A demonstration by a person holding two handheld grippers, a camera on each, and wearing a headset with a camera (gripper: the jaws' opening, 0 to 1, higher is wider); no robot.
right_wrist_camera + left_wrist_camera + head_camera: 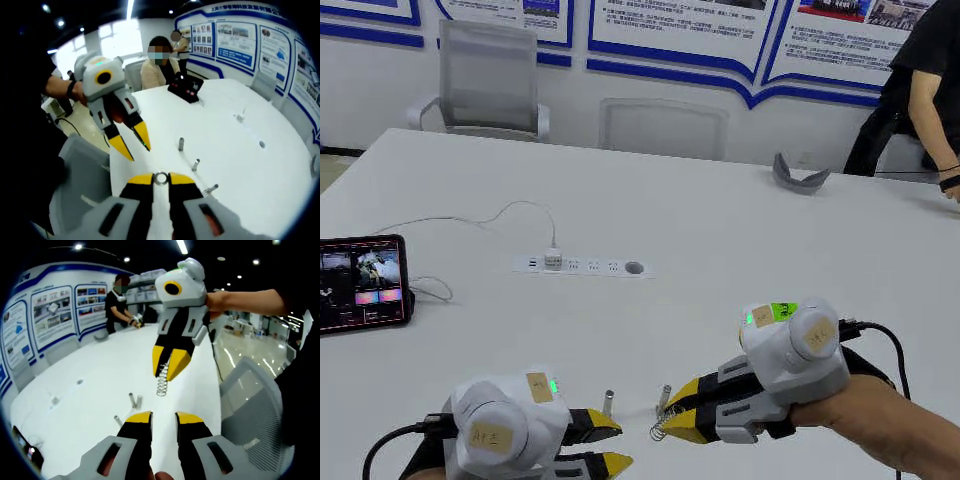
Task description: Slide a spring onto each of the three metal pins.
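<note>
Fingers (141, 180) of your right gripper (160, 183) are closed on a small coil spring (160, 178), gripped near one end. In the left gripper view its free length hangs below the yellow tips. Your left gripper (163, 421) has its jaws parted, with nothing between them. Three metal pins (195, 165) stand close together near the near edge of the desk (720, 230), none visibly wearing a spring. The held spring hovers just beside them, above the desk. Risks from here:
- The unsupported coil may bend and catch on a pin's top rather than slide over it.
- A sideways nudge could tip a slender pin.
- A slackened pinch could let the spring jump away.
- Your grippers are near enough to bump.
</note>
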